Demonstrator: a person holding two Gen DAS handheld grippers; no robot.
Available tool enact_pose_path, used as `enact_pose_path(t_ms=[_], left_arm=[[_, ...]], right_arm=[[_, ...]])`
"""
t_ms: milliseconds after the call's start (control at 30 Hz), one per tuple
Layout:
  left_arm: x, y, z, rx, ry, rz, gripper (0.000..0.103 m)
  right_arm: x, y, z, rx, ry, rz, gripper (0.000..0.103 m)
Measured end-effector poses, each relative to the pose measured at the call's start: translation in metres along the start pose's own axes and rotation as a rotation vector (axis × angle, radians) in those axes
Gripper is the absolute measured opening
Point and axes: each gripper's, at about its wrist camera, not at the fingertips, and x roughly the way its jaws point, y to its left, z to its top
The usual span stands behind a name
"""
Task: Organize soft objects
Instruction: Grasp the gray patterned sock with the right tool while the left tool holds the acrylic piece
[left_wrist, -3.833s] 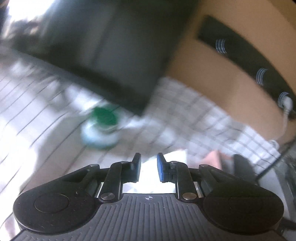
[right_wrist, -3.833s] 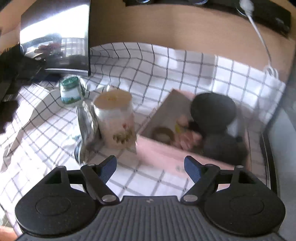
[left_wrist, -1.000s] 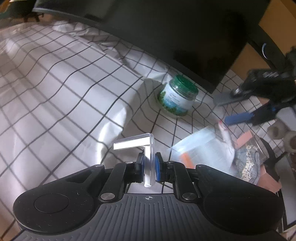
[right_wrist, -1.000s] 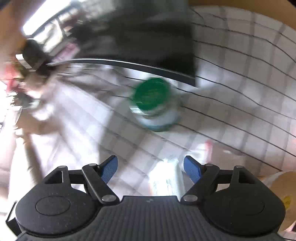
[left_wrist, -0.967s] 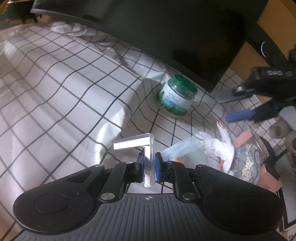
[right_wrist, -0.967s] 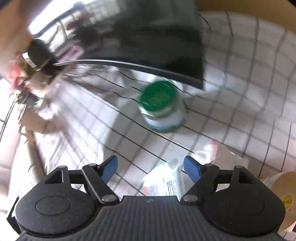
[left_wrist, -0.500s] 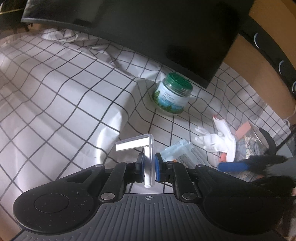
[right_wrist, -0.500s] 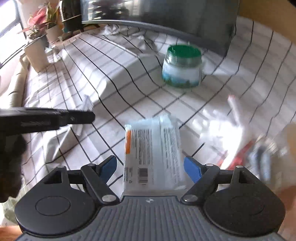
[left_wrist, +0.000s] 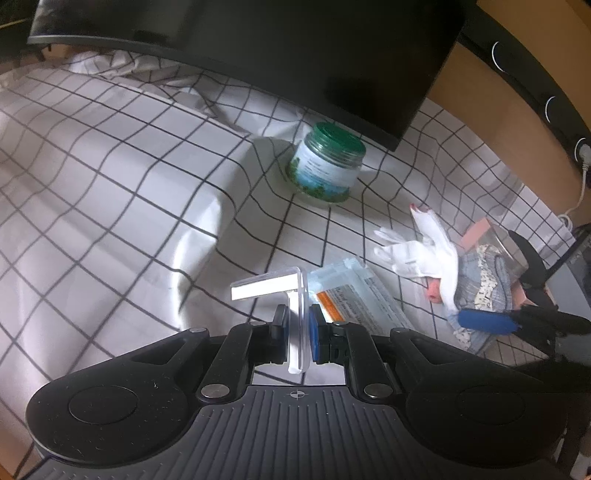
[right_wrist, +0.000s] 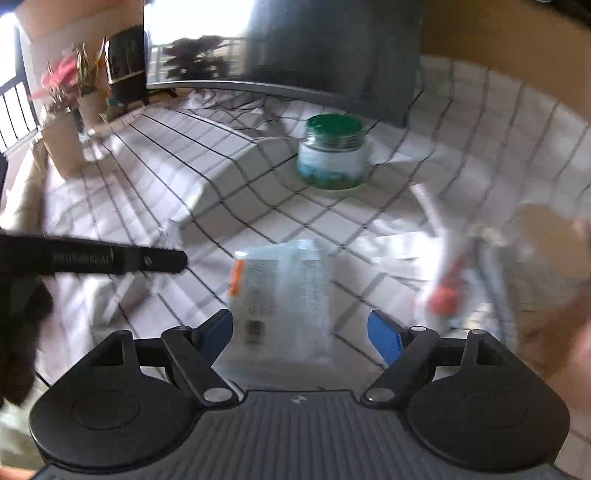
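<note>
My left gripper (left_wrist: 297, 334) is shut on a clear L-shaped plastic piece (left_wrist: 280, 286) held over the checked cloth. A flat clear packet with an orange label (left_wrist: 364, 299) lies just right of it. My right gripper (right_wrist: 301, 334) is open and empty, with the same packet (right_wrist: 280, 291) lying between and ahead of its fingers. A white glove (left_wrist: 421, 251) lies beside a blue patterned fabric bundle (left_wrist: 480, 284). The right gripper's blue finger (left_wrist: 484, 321) shows at the right of the left wrist view.
A green-lidded jar (left_wrist: 327, 164) stands on the checked tablecloth (left_wrist: 110, 177) in front of a dark monitor (left_wrist: 295, 44); it also shows in the right wrist view (right_wrist: 334, 151). A pink box (left_wrist: 476, 232) sits at the far right. Potted plants (right_wrist: 62, 107) stand far left.
My right gripper has moved closer over the packet, and its view is blurred by motion. The left gripper keeps its hold on the plastic piece and has barely moved.
</note>
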Motion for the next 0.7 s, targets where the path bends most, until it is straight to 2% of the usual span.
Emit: enact_pose_path(t_ms=[33, 133, 233, 333, 367, 433, 500, 600, 700], left_arm=[[0.001, -0.002, 0.001, 0.001, 0.000, -0.003, 0.014], [0.001, -0.008, 0.002, 0.011, -0.007, -0.014, 0.014], [0.002, -0.010, 0.001, 0.008, -0.003, -0.017, 0.014], [0.004, -0.011, 0.000, 0.005, 0.002, -0.018, 0.014], [0.004, -0.011, 0.000, 0.007, 0.002, -0.019, 0.014], [0.002, -0.012, 0.000, 0.011, -0.001, -0.020, 0.014], [0.000, -0.012, 0.000, 0.013, -0.008, -0.015, 0.014], [-0.003, -0.009, 0.003, 0.010, -0.024, 0.004, 0.014], [-0.007, -0.009, 0.013, 0.030, -0.050, 0.030, 0.014]], right_arm=[[-0.004, -0.002, -0.001, -0.005, -0.001, -0.031, 0.081], [-0.029, -0.012, -0.006, 0.015, -0.100, -0.126, 0.081], [-0.045, -0.022, -0.014, 0.020, -0.206, -0.309, 0.081], [-0.027, -0.039, -0.010, 0.057, -0.141, -0.375, 0.081], [-0.020, -0.047, -0.008, 0.095, -0.125, -0.376, 0.079], [-0.009, -0.061, -0.005, 0.181, -0.089, -0.351, 0.064], [0.002, -0.067, -0.003, 0.224, -0.029, -0.288, 0.023], [0.003, -0.060, 0.002, 0.204, -0.002, -0.190, 0.013], [-0.010, -0.050, 0.019, 0.145, -0.042, -0.111, 0.011]])
